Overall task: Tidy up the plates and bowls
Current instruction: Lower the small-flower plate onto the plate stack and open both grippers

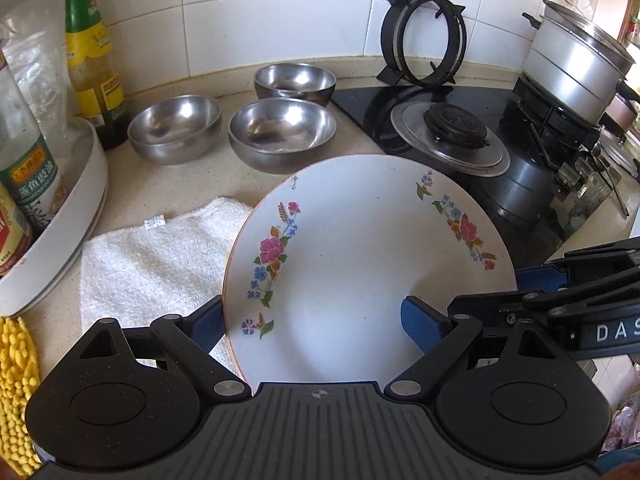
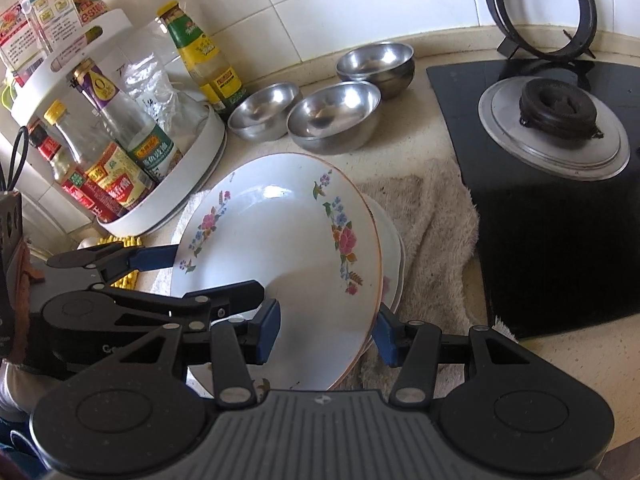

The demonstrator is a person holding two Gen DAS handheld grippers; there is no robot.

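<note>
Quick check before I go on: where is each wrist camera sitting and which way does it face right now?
Left wrist: on the left gripper, looking down along its fingers at the flowered plate between them, three steel bowls and tiled wall beyond; the right gripper's linkage enters at right.
Right wrist: on the right gripper, angled down at the same flowered plate above other plates; the left gripper enters at left.
Shared: plate, bowls, burner, towel.
</note>
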